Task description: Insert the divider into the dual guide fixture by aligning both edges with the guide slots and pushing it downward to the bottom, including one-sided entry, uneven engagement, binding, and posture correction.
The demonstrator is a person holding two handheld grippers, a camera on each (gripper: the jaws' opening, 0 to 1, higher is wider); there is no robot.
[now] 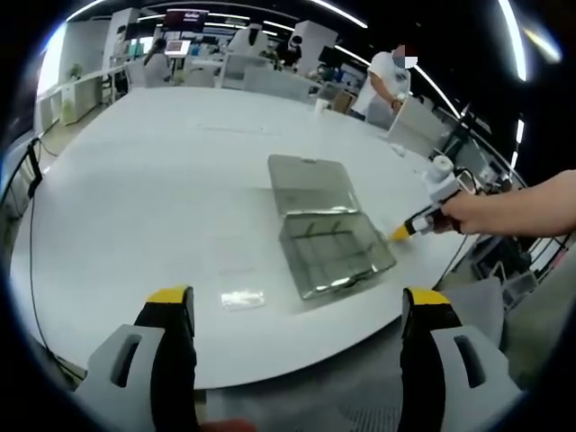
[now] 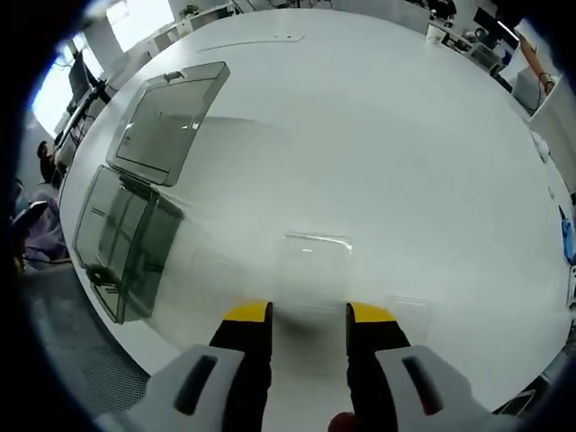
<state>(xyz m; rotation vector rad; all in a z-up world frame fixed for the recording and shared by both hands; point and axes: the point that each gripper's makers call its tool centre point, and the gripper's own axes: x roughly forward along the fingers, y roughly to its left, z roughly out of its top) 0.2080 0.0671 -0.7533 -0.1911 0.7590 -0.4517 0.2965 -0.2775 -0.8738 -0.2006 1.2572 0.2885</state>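
Both tongs gape wide, left (image 1: 298, 306) near the divider (image 1: 243, 298), right (image 2: 309, 313) before it.

No text, label, brand or number can be read in either view. A red sign (image 1: 186, 14) hangs far back in the room, but its lettering is too blurred to read.

A broad white tabletop (image 1: 162, 171) carries everything. At its far edge stands a person in a white shirt (image 1: 385, 85), with desks and monitors (image 1: 184, 36) behind. Bright ceiling light strips (image 1: 517, 45) run overhead. A black cable (image 1: 31, 225) hangs beside the tabletop's edge.
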